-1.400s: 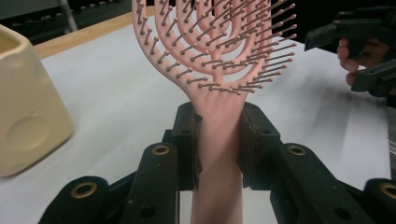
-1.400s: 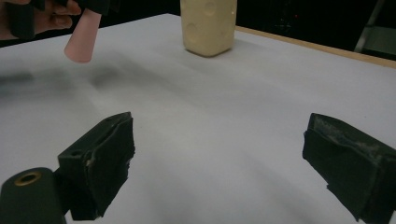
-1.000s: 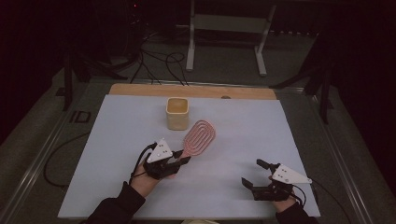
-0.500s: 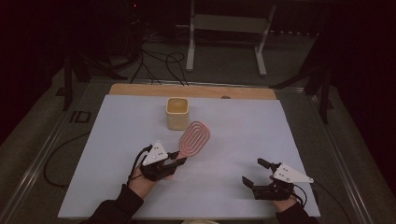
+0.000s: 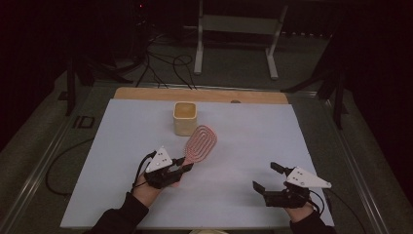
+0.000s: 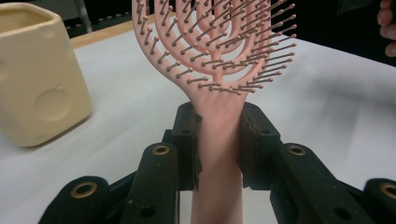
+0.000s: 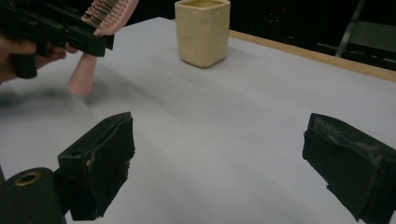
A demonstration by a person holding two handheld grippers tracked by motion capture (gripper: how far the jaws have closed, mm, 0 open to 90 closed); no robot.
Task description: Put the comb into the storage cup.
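White tabletop in dark room: left gripper grasps pink hairbrush; right gripper fingers released.

Dim room, dark walls. White-topped table, wooden strip along far edge. Grey floor beyond; metal stand, black cables.

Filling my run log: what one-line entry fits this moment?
left tool: shut on hairbrush handle | right tool: open, empty | cup: upright on table
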